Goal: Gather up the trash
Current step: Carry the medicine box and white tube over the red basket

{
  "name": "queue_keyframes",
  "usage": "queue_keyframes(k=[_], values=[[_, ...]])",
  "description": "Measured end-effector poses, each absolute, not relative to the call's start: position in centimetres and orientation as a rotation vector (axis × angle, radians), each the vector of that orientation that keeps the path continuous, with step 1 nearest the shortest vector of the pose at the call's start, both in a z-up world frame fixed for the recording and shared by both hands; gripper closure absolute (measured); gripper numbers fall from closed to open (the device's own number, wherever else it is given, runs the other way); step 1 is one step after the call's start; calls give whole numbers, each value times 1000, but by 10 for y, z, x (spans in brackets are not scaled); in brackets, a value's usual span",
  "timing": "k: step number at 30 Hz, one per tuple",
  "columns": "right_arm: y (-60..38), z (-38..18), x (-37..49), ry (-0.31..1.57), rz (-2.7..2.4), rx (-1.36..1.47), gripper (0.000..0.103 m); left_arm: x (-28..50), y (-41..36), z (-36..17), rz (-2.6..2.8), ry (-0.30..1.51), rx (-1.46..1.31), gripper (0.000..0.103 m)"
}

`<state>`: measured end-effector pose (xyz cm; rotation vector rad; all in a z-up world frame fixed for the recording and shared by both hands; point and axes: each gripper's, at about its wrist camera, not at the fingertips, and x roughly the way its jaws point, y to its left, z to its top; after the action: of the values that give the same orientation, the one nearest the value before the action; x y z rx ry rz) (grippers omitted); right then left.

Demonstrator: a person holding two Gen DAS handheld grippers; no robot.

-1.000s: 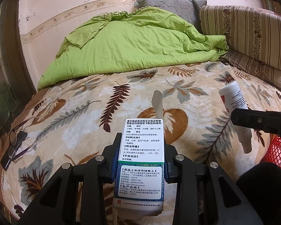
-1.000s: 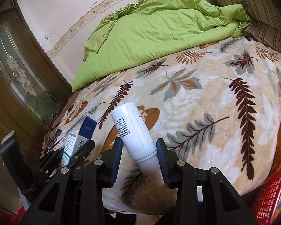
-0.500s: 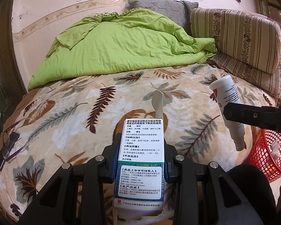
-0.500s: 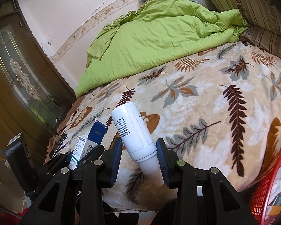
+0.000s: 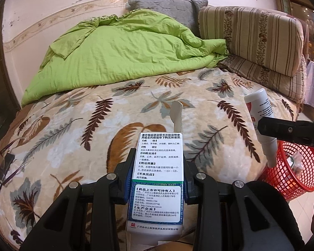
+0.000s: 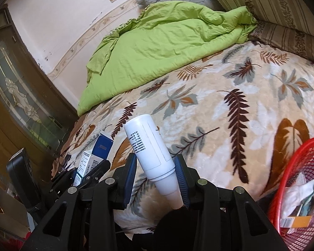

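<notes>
Left gripper (image 5: pixel 158 177) clamps medicine box (image 5: pixel 158 179) — right gripper (image 6: pixel 155 175) clamps white bottle (image 6: pixel 149 146).

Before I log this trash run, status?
Left claw shut on medicine box. Right claw shut on white bottle. Red basket lower right, path open.

We see a glossy printed white cardboard medicine box (image 5: pixel 157 179), smooth white plastic bottle (image 6: pixel 150 148), fuzzy leaf-print fleece blanket (image 5: pixel 115 115) w/ crinkled green cloth quilt (image 5: pixel 123 48) at 12, red plastic mesh basket (image 5: pixel 299 177) at 3.
</notes>
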<state>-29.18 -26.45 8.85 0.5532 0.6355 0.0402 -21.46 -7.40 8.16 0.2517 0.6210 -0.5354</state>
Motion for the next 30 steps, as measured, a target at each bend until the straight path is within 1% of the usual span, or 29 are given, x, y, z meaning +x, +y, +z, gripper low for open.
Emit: queue_keyframes(k=[7, 14, 22, 30], values=[[-282, 91, -307, 631, -4, 573, 62, -222, -84, 87, -571, 618, 261, 69], [-318, 89, -342, 623, -107, 622, 62, -229, -101, 93, -663, 638, 259, 69], [-366, 82, -388, 617, -231, 717, 62, -241, -139, 103, -779, 663, 264, 69], [-395, 76, -420, 598, -316, 755, 62, -259, -185, 107, -922, 703, 290, 69]])
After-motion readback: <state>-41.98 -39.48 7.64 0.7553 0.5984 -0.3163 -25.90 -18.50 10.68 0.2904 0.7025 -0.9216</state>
